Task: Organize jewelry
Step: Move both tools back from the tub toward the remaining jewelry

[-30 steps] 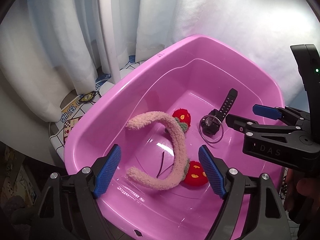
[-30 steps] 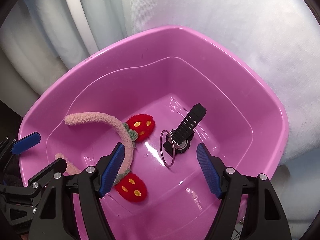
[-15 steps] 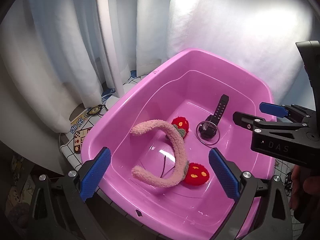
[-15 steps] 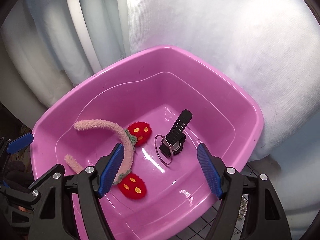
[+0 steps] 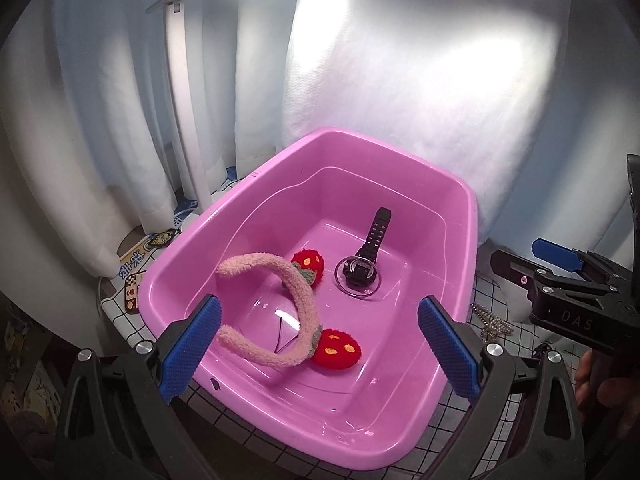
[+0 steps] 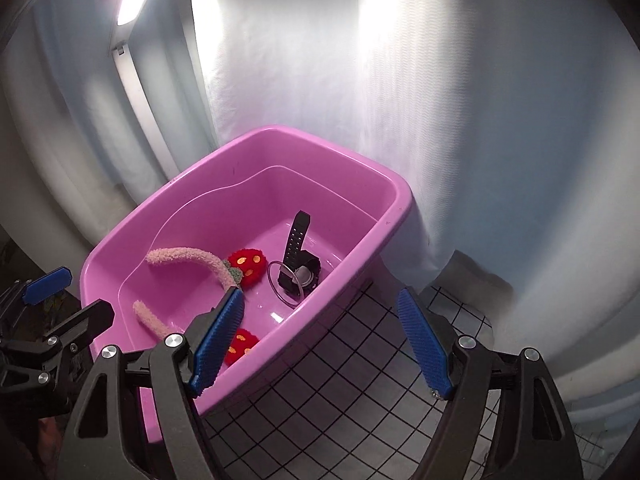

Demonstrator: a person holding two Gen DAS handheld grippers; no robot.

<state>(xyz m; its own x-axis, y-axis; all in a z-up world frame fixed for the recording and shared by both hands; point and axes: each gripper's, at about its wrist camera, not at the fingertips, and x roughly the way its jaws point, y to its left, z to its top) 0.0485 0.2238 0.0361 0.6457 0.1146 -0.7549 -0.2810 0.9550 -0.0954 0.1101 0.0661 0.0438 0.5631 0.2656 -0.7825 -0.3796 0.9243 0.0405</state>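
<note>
**Both grippers empty above the pink tub**

Left wrist view looks down into a pink plastic tub (image 5: 460, 216) that stands on a white tabletop (image 5: 480, 432) with a black grid pattern, white curtains (image 5: 400, 80) hanging right behind it. Inside the tub lies a fuzzy pink headband (image 5: 298, 292) with two red strawberry pom-poms, one near the middle of the floor and one at the near end. Just beside the farther pom-pom sits a black watch (image 5: 366, 258), its strap sticking up toward the back wall, and a thin clear ring (image 5: 357, 280) lies around and against the watch face.

The left gripper (image 5: 318, 350) hangs over the near side of the tub with its blue fingers (image 5: 192, 344) spread wide and nothing between them. The right gripper (image 6: 320, 346) is off to the tub's right corner, over the rim and the tabletop; its fingers (image 6: 424, 340) stand fairly wide apart and grip nothing. From the left camera it shows at the right edge, with part of a hand (image 5: 612, 392) below it.

A small beaded chain (image 5: 490, 320) lies on the tabletop just outside the tub's right wall. A few printed cards (image 5: 136, 264) poke out past the tub's left side.
</note>
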